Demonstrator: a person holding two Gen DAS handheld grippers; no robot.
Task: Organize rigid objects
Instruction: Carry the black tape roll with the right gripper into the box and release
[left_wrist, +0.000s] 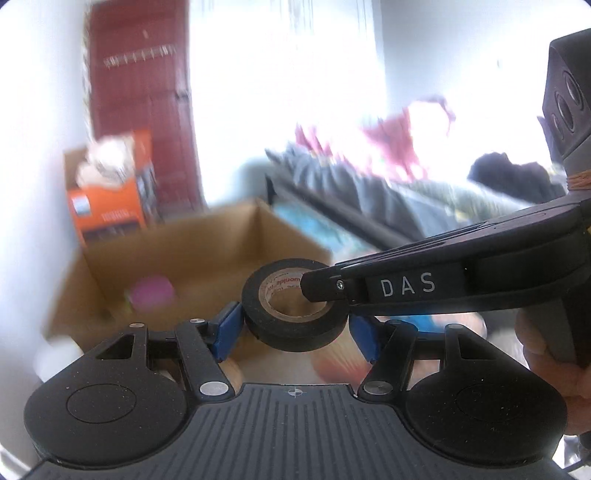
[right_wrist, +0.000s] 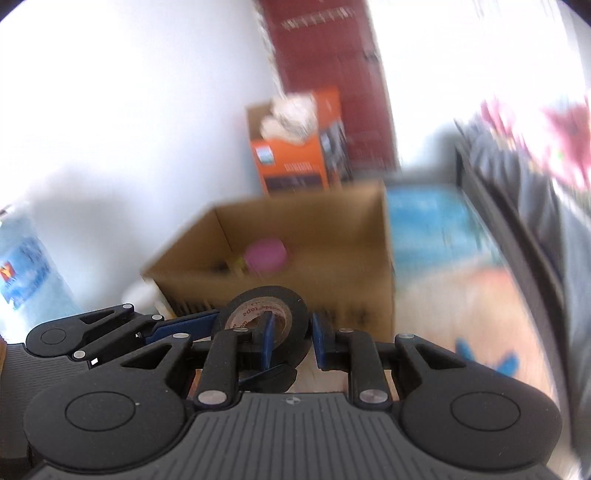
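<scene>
L claw (left_wrist: 295, 325) is sitting about half open w/ its blue pads hugging the outer sides of the black tape roll (left_wrist: 295, 310), held in the air near the cardboard box (left_wrist: 177, 254). R claw (right_wrist: 291, 341) is nearly closed, pinching the roll's wall, one finger thru the core. Roll is looking light, stiff, cloth-wrapped, so grippy; wall or rim seems the best hold.

Right tool (right_wrist: 291, 339) pinches the black tape roll's (right_wrist: 258, 301) wall — open cardboard box (right_wrist: 332, 236) behind.
</scene>
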